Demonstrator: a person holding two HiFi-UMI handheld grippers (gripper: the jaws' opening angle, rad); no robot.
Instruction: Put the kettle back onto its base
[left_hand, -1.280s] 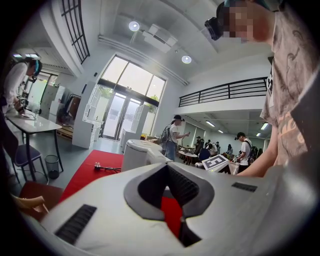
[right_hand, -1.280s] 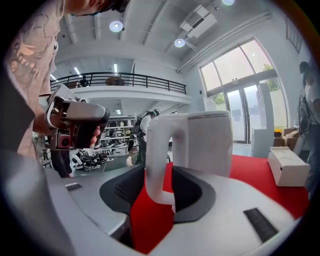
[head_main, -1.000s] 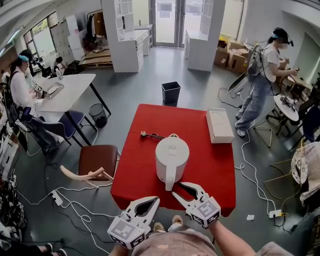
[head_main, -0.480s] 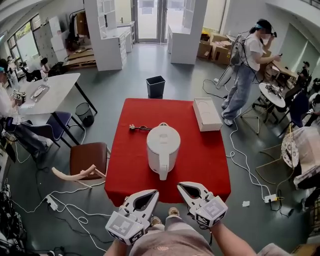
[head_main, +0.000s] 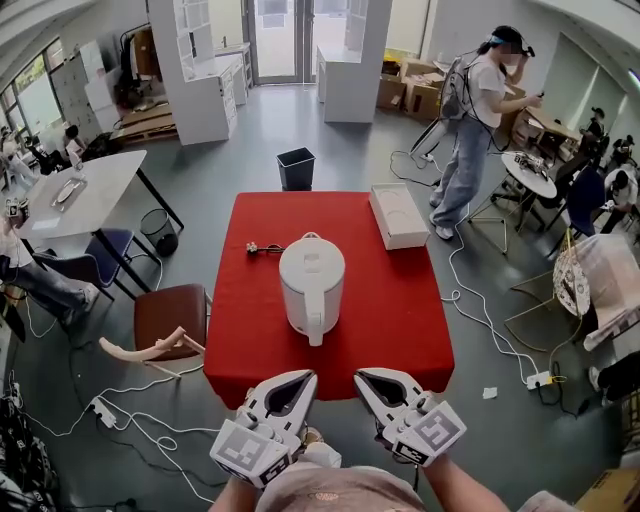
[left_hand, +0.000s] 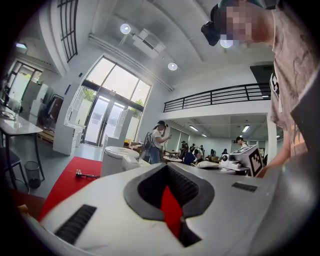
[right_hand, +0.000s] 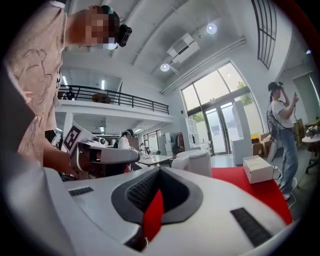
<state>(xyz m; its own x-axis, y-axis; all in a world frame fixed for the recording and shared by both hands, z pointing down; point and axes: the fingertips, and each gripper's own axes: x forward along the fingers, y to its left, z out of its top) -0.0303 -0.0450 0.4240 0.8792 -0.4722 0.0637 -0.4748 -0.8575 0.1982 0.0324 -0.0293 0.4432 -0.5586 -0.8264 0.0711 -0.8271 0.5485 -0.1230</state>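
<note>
The white plastic electric kettle (head_main: 311, 280) stands upright at the centre of the red tabletop (head_main: 400, 300), handle toward the lower edge of the frame; its base cannot be told apart beneath it. The left gripper (head_main: 308, 377) and right gripper (head_main: 360, 376), at lower centre, are both closed on nothing. To verify seating, open one gripper fully, grasp the handle squarely, and keep the kettle vertical.

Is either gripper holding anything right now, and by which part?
Nothing is held. The left gripper and right gripper are both shut and empty; the kettle stands on the red table, apart from them.
</note>
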